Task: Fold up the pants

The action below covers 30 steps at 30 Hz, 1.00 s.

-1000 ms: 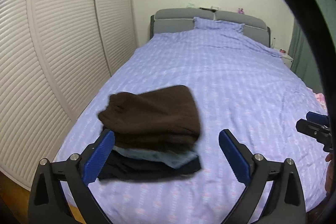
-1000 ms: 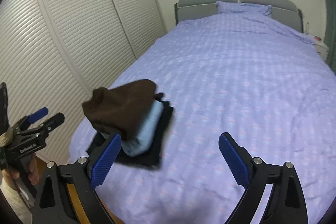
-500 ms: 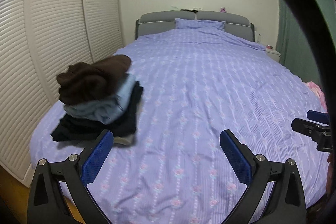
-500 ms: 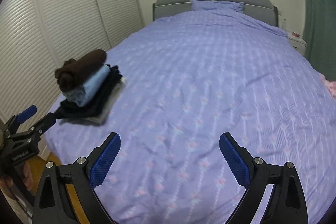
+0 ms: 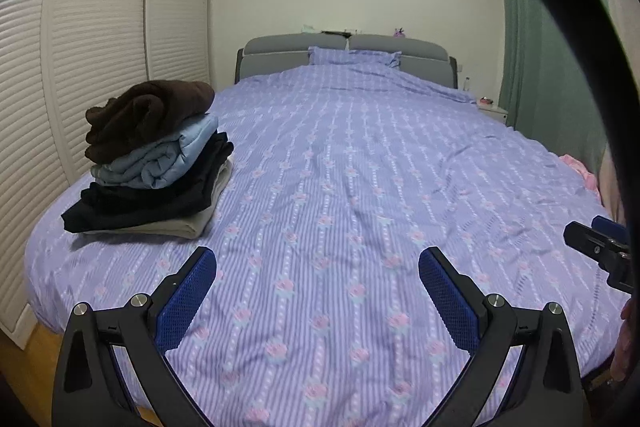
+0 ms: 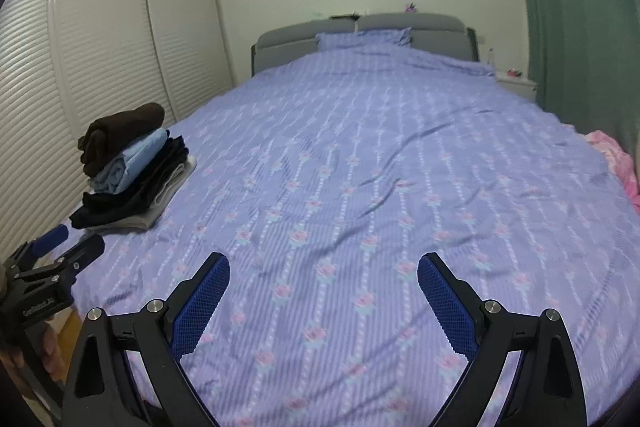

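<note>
A stack of folded clothes [image 5: 152,163] sits on the left edge of the bed [image 5: 360,187]: brown pants [image 5: 148,115] on top, then a light blue garment [image 5: 168,159], black ones and a beige one at the bottom. The stack also shows in the right wrist view [image 6: 128,167]. My left gripper [image 5: 318,263] is open and empty, low over the bed's foot, to the right of the stack. My right gripper [image 6: 324,267] is open and empty over the bed's foot. Each gripper shows at the edge of the other's view [image 5: 596,247] [image 6: 60,255].
White louvred wardrobe doors [image 5: 80,47] stand close along the bed's left side. A grey headboard [image 5: 344,55] and a pillow [image 5: 354,55] are at the far end. A pink cloth [image 6: 616,155] lies at the bed's right edge by a green curtain [image 6: 580,27].
Both grippers have pulled back from the stack and swung right toward the bed's middle. The stack now lies further off to the left in both views.
</note>
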Motion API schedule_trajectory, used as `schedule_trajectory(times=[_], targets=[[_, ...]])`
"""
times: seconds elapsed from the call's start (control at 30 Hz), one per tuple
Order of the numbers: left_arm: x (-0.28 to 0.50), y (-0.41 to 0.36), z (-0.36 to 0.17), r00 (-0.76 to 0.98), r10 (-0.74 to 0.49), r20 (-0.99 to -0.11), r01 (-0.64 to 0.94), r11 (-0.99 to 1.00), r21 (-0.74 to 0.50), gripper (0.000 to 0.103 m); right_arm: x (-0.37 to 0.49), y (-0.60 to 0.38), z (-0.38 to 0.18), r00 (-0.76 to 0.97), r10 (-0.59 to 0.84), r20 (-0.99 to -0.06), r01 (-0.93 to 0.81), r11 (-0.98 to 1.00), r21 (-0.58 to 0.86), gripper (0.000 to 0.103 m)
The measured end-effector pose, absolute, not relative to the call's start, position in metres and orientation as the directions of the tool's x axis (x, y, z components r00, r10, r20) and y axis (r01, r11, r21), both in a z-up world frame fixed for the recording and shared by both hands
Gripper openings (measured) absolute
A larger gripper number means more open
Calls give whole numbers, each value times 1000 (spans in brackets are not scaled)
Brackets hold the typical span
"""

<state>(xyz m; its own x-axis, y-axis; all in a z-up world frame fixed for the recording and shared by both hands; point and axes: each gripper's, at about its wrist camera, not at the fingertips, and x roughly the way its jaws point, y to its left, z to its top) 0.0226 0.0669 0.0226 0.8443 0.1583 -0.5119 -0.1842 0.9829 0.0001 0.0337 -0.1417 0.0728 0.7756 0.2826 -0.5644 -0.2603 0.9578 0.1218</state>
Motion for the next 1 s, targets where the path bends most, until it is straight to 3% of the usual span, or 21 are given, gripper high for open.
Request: schedule_trajectory(times=[0.37, 1.0], targets=[[-29, 51, 40, 850, 158, -503, -189, 982, -11, 103, -30, -162, 97, 826, 252, -504, -227, 968, 111, 96], [-53, 27, 66, 881, 149, -449, -150, 988, 33, 103, -55, -172, 107, 836, 232, -497, -213, 972, 97, 96]])
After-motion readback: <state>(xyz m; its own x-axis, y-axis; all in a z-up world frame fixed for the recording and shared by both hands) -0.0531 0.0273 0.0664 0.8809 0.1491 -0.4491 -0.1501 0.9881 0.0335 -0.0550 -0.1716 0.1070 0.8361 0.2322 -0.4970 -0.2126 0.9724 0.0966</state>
